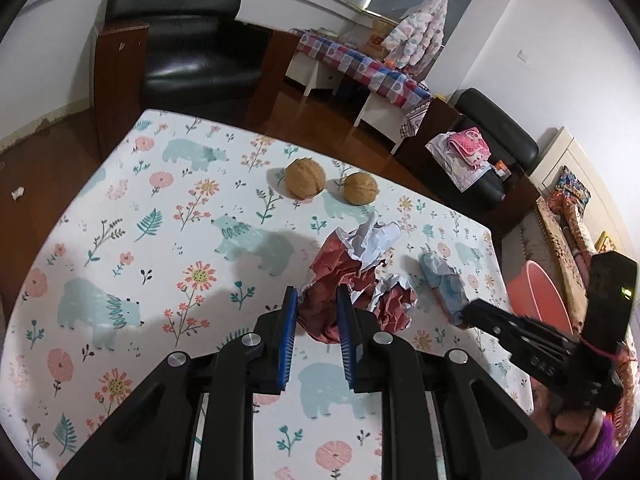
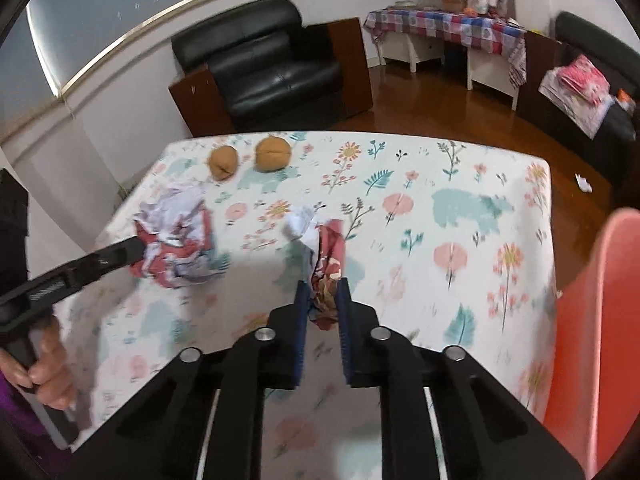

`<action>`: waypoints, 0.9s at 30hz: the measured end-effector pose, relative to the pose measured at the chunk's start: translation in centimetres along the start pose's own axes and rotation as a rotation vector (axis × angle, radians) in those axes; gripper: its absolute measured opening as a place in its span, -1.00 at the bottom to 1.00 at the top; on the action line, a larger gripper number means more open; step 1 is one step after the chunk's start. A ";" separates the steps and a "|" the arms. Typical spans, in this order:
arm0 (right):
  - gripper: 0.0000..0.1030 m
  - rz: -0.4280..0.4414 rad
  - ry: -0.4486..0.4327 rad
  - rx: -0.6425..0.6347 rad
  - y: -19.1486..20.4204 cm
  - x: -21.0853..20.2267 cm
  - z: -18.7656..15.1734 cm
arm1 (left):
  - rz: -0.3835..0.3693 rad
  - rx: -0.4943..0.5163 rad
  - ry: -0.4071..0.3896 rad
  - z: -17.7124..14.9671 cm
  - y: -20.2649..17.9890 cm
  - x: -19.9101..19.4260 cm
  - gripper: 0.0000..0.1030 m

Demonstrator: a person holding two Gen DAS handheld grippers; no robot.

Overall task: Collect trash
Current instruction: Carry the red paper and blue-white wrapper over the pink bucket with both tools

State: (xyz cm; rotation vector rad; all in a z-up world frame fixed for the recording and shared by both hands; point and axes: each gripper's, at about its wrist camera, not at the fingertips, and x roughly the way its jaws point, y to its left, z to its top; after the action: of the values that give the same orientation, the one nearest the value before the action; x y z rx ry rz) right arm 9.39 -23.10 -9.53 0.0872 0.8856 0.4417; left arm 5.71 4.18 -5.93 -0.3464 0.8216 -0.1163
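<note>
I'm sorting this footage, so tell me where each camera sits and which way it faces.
Left wrist: on the left tool, looking down across the table toward an armchair. Its pads grip a red wad, and the right tool enters from the right.
Right wrist: on the right tool, looking down across the same table. Its pads grip a scrap, and the left tool and the hand holding it show at left.
Shared: table, walnuts, red wad, basin, armchair.
</note>
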 end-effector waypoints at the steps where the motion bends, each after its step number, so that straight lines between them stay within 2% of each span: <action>1: -0.81 0.004 -0.010 0.014 0.1 -0.5 -0.3 | 0.004 0.006 -0.004 0.0 -0.3 -0.2 -0.64; 8: -0.81 0.023 -0.073 0.093 0.0 -4.3 -2.2 | 0.028 0.063 -0.038 -0.5 -2.7 -2.2 -0.64; 16: -0.81 0.034 -0.109 0.119 -0.3 -7.3 -4.1 | 0.009 0.091 -0.063 -1.2 -4.4 -4.5 -0.64; 21: -0.81 0.014 -0.172 0.137 -0.7 -9.7 -4.3 | -0.003 0.121 -0.076 -1.2 -5.9 -5.3 -0.64; 27: -0.81 0.019 -0.207 0.135 -0.1 -11.3 -4.5 | 0.019 0.142 -0.081 -1.5 -7.7 -6.1 -0.64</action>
State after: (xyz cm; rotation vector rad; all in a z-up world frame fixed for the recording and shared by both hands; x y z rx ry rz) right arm -0.20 -28.32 -4.19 0.2612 0.7110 0.3823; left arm 0.75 -2.03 0.05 -0.2085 0.7316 -0.1413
